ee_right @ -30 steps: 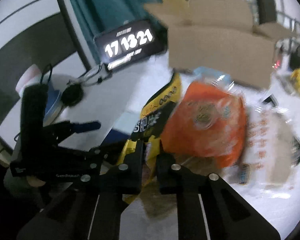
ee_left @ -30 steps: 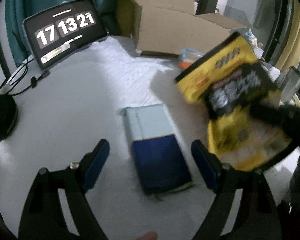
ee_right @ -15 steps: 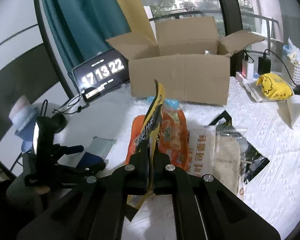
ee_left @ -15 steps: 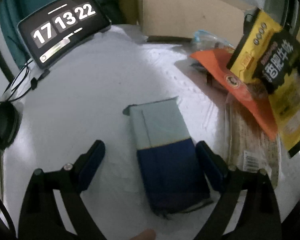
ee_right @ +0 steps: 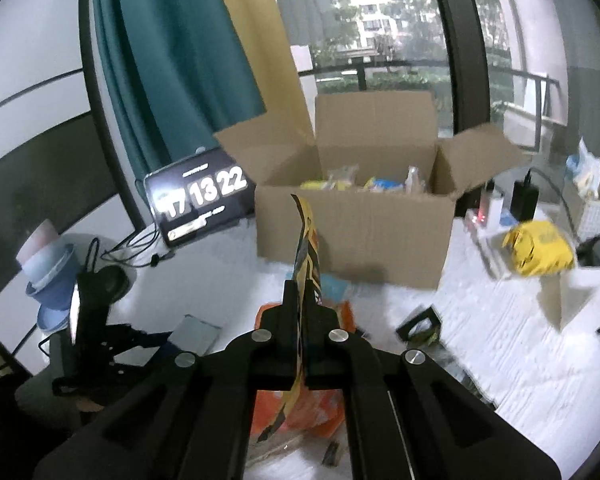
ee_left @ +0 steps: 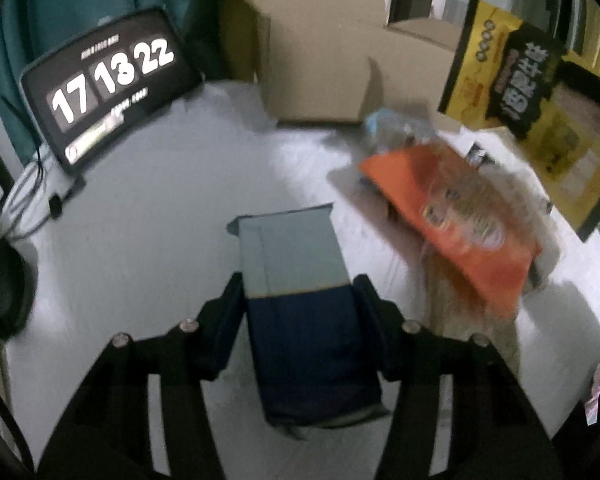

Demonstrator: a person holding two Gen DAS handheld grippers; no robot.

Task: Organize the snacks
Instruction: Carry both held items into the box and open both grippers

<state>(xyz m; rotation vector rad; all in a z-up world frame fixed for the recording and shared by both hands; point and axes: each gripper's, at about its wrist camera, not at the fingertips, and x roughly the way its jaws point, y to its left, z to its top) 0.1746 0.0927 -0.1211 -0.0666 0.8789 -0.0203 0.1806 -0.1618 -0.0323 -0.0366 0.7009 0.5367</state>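
Yellow pouch (ee_right: 306,236) lifted off pile, edge-on in clenched right gripper (ee_right: 299,304), short of far cardboard box (ee_right: 356,236). Left gripper (ee_left: 300,312) just closed fingers (ee_left: 230,316) onto blue packet (ee_left: 300,308) on counter (ee_left: 140,220). Risks: thin pinch slips, pouch drops; packet squeezes out sideways.

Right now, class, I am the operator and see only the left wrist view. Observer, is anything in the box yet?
Observer: Yes. The right wrist view looks into the box, and yellow and blue packs lie inside.
Operator: What holds the yellow bag in the air?
Observer: The right gripper, shut on the edge of the yellow bag.
Operator: Anything to the right of the box?
Observer: A crumpled yellow pouch lies there, apart from the box.
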